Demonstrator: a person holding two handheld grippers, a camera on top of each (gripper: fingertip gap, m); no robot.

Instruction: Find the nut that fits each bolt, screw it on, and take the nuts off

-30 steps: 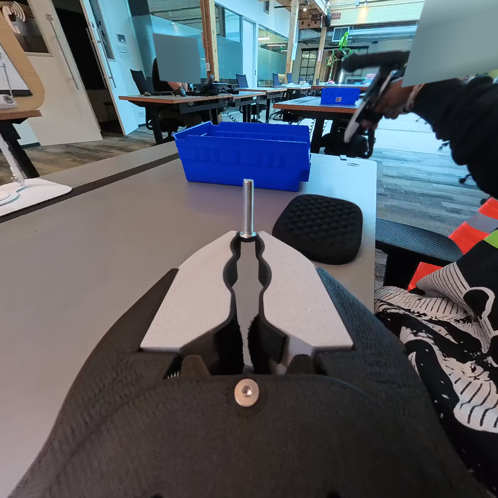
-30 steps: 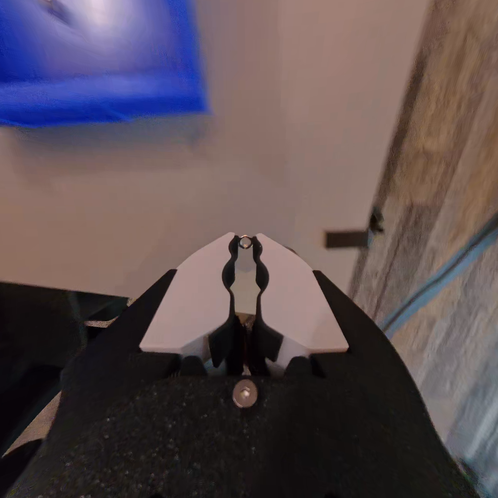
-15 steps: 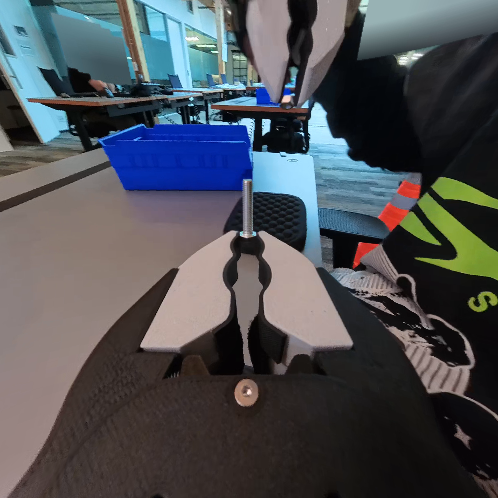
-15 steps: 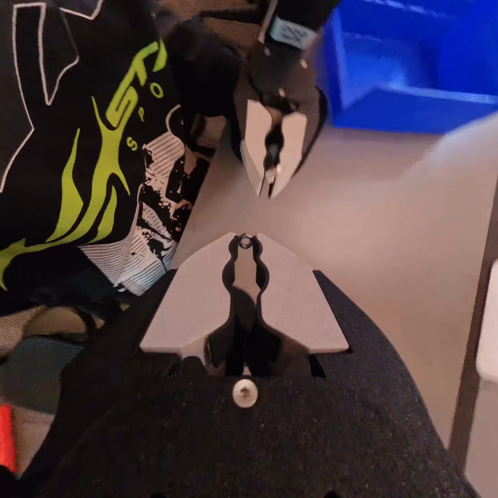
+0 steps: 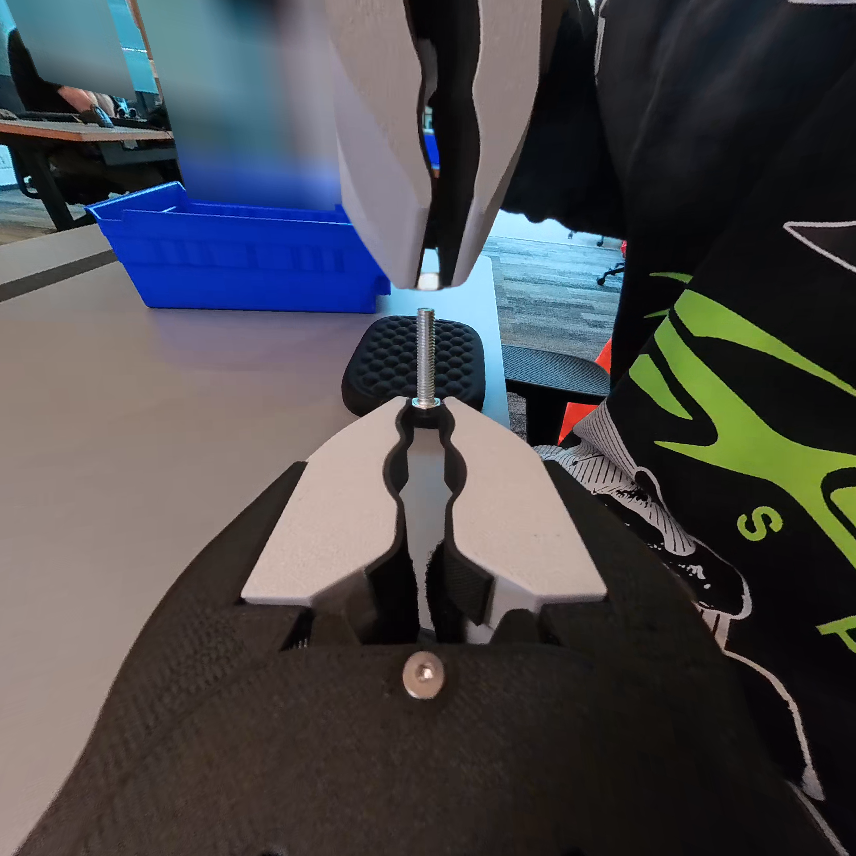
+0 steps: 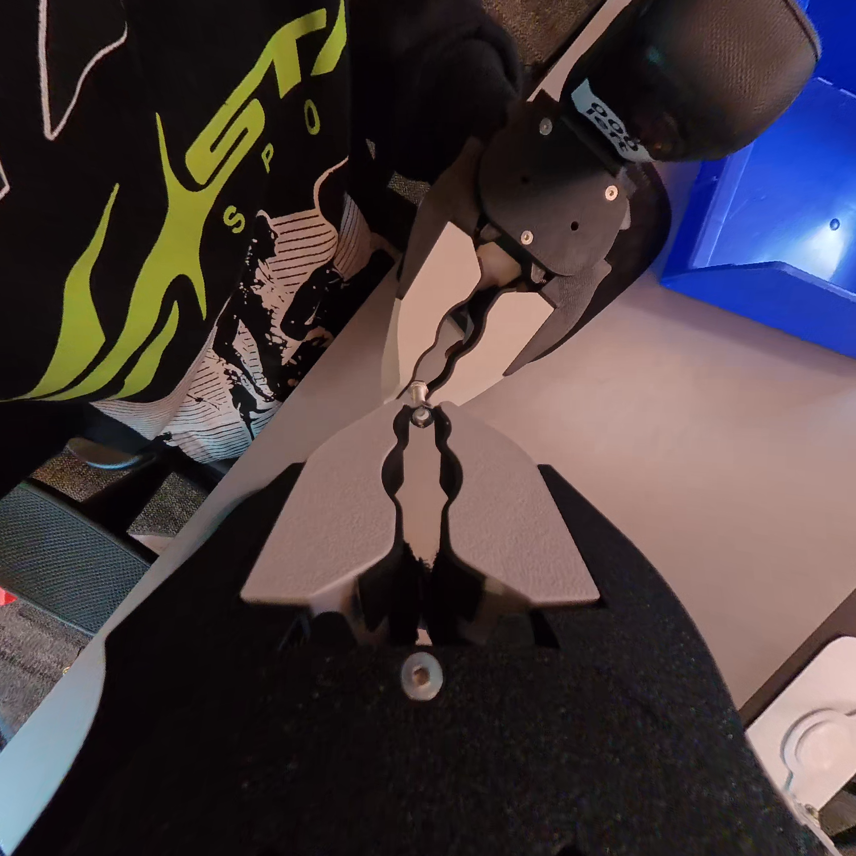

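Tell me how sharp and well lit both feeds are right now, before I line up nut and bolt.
Left wrist view: bolt and left gripper crisp, evenly daylit; right gripper looms close above; background smeared behind the blue bin. Right wrist view: dimmer, warm tint, nut small but legible, edges bowed by the wide lens.

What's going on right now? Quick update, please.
Left gripper clamps upright silver threaded bolt. Right gripper holds small silver nut just above it. Path clear.

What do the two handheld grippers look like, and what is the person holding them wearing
Both the left gripper and right gripper have pale grey, wedge-shaped fingers with wavy black inner edges, set in a textured black body with one silver screw. The person wears a black top with lime-green and white graphics.
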